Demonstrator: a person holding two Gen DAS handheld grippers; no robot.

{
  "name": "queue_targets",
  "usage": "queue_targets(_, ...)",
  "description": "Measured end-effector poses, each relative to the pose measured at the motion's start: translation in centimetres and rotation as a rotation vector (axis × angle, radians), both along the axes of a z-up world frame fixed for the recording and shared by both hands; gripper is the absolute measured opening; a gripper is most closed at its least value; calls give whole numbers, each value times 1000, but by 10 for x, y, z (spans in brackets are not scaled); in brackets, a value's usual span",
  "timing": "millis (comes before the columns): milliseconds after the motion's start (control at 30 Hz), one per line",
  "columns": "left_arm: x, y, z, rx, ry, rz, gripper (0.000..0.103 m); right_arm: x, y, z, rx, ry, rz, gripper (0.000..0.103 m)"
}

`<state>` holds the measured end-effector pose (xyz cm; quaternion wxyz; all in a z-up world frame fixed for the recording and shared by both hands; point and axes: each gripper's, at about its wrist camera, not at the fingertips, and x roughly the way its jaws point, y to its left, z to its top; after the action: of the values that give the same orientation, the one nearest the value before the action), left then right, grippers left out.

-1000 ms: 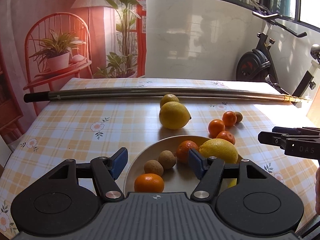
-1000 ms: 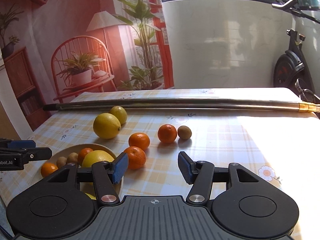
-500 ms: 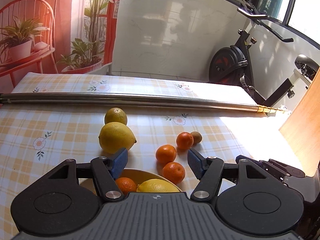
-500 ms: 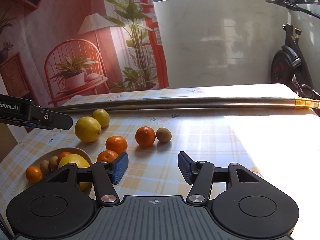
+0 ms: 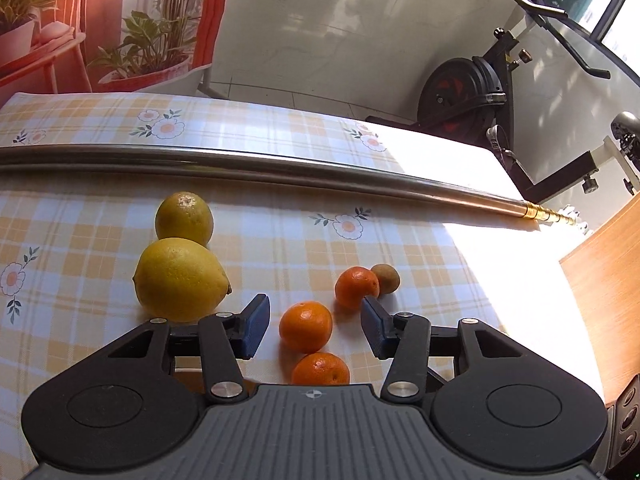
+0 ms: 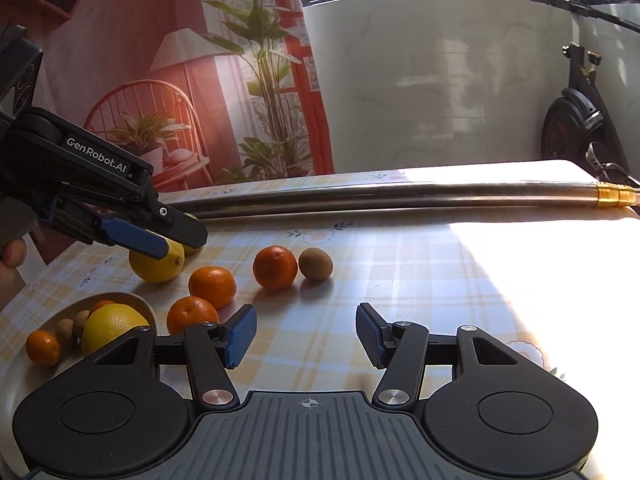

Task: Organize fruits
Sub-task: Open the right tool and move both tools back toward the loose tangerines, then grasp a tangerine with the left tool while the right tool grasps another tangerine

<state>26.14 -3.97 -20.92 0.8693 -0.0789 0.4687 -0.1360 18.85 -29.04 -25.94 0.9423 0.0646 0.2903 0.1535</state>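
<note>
Left wrist view: the left gripper (image 5: 314, 322), fingers spread and holding nothing, hovers over the counter (image 5: 280, 236) with a mandarin (image 5: 305, 326) framed between its fingers. A second mandarin (image 5: 320, 369) lies nearer the camera, a third (image 5: 357, 287) beyond, touching a kiwi (image 5: 385, 279). To grasp well, lower squarely around the framed mandarin and close gently (neighbours sit close).

Right wrist view: the right gripper (image 6: 304, 334), also spread and holding nothing, hangs over bare cloth. Only here does the plate (image 6: 18, 364) show, left of the mandarins, already holding fruit.
</note>
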Motion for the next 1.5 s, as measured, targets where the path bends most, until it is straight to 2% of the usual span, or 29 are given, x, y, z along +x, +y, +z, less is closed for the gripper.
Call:
queue_targets(200,11,-12,-11,27,28,-27,52,2,-2,-3,23,1,-11,52)
queue_targets(467,21,-11,-24,48,60,-16,52,4,-15,-8,101,40,-48,52)
queue_targets(633,24,-13,-33,58,61,-14,52,4,-13,-10,97,47,-31,52)
queue_targets(767,21,-11,-36,57,66,-21,39,6,-15,-11,116,48,-16,56)
queue_targets(800,19,-11,-36,58,64,-16,39,5,-16,-11,122,46,-15,56)
queue_targets(900,9,-6,-31,58,37,4,38,5,-17,-10,133,37,-11,56)
queue_targets(1167,-25,14,0,-7,-78,74,38,5,-16,-11,135,40,0,56)
queue_targets(1367,-59,32,21,40,-179,96,38,2,-16,-10,131,34,-4,56)
queue_targets(1500,-80,53,27,54,-200,134,38,7,-9,-10,94,53,-7,56)
